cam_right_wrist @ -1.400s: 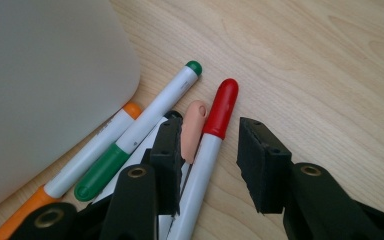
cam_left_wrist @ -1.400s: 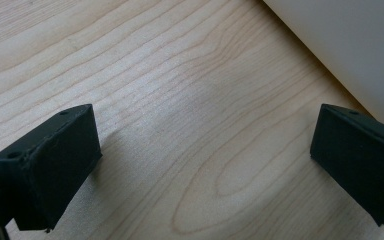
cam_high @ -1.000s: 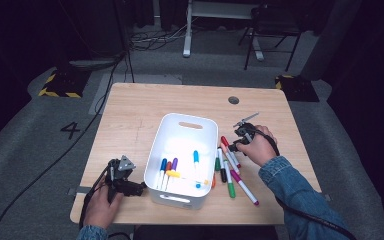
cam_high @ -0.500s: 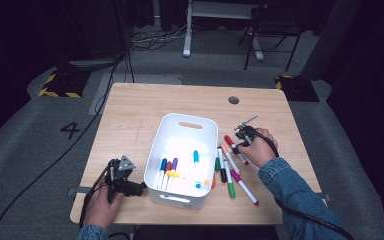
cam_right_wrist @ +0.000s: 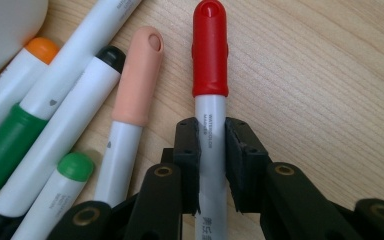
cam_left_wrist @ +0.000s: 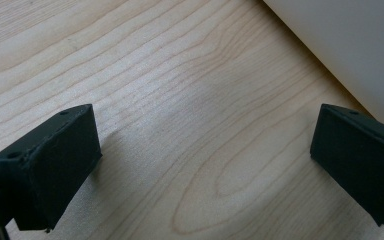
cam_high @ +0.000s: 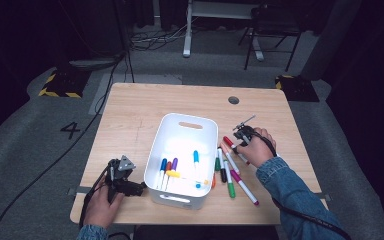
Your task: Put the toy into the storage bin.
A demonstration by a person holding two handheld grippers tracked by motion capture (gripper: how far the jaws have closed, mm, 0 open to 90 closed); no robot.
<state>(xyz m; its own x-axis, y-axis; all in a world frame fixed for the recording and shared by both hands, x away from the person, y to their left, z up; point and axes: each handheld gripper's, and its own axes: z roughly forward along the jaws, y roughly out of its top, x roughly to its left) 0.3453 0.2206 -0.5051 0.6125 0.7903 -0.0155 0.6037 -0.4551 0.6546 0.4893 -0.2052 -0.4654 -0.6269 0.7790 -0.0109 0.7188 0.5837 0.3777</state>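
Observation:
A red-capped marker (cam_right_wrist: 210, 50) lies on the wooden table (cam_high: 130, 115), its white barrel pinched between the pads of my right gripper (cam_right_wrist: 211, 135). Those jaws have just been closing onto the barrel. From above, the right gripper (cam_high: 243, 134) sits just right of the white bin (cam_high: 190, 120), at the top of a row of loose markers with the red marker (cam_high: 228, 142) among them. My left gripper (cam_high: 139, 187) rests on the table left of the bin. Its jaws stand wide in the left gripper view (cam_left_wrist: 205, 160), with bare wood between them.
Beside the red marker lie a peach-capped marker (cam_right_wrist: 139, 75), a black-capped one (cam_right_wrist: 107, 57), green ones (cam_right_wrist: 72, 167) and an orange one (cam_right_wrist: 40, 50). Several coloured markers (cam_high: 180, 172) lie inside the bin. The bin's wall (cam_left_wrist: 350, 45) is close to the left gripper's right jaw.

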